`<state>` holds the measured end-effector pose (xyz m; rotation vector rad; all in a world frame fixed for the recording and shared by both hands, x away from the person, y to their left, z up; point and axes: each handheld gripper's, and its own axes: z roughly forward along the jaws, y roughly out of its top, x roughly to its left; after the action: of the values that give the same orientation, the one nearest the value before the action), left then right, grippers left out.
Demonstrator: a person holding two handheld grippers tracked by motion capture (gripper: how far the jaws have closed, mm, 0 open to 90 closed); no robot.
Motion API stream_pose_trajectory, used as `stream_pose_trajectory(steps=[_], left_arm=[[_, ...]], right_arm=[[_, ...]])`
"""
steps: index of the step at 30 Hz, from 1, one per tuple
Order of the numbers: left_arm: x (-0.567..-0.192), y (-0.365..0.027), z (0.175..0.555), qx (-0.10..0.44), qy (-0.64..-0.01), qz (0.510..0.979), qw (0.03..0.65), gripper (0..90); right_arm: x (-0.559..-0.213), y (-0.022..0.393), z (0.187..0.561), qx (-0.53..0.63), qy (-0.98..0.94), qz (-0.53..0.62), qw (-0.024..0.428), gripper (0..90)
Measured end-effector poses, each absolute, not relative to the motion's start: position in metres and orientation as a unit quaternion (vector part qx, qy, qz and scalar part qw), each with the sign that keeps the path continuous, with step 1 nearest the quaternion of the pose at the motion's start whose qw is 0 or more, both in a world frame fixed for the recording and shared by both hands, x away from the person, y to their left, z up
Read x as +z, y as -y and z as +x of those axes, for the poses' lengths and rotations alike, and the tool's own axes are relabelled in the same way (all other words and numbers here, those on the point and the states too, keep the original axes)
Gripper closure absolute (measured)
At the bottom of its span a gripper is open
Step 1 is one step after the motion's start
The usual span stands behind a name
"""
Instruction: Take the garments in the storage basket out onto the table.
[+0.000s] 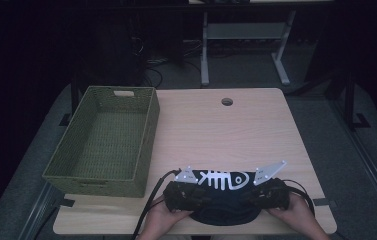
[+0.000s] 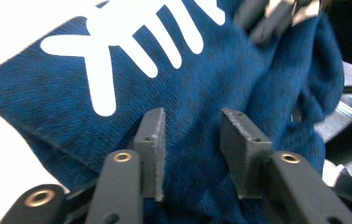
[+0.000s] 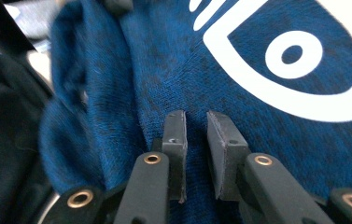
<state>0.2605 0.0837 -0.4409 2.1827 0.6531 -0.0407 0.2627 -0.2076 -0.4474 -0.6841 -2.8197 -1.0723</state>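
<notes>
Dark blue knit cloth with white fishbone print [image 1: 224, 192] lies between left tool [image 2: 190, 154] and right tool [image 3: 197, 149]; both jaw pairs part-open over fabric, unclamped.

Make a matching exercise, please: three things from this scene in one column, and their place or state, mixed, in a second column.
1. wicker basket
2. dark blue garment
3. round hole

A. far part of the tabletop
B. near table edge, between both grippers
C. left side of the table, nothing inside

Pairs: 1-C, 2-B, 3-A
</notes>
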Motion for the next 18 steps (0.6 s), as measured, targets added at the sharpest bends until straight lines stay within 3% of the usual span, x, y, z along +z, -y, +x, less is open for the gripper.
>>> stream_pose_trajectory(steps=[3,7,18], left_arm=[[-0.435,-0.080,0.263,0.008,-0.261,0.866,0.426,52.9],[-0.435,-0.077,0.272,0.030,-0.270,0.864,0.423,48.9],[-0.450,-0.069,0.287,0.035,-0.288,0.874,0.389,51.3]], right_arm=[[-0.451,0.206,0.263,-0.341,0.915,-0.214,0.023,75.2],[-0.439,0.209,0.267,-0.370,0.902,-0.223,0.013,62.2],[-0.448,0.204,0.274,-0.353,0.906,-0.234,0.019,61.4]])
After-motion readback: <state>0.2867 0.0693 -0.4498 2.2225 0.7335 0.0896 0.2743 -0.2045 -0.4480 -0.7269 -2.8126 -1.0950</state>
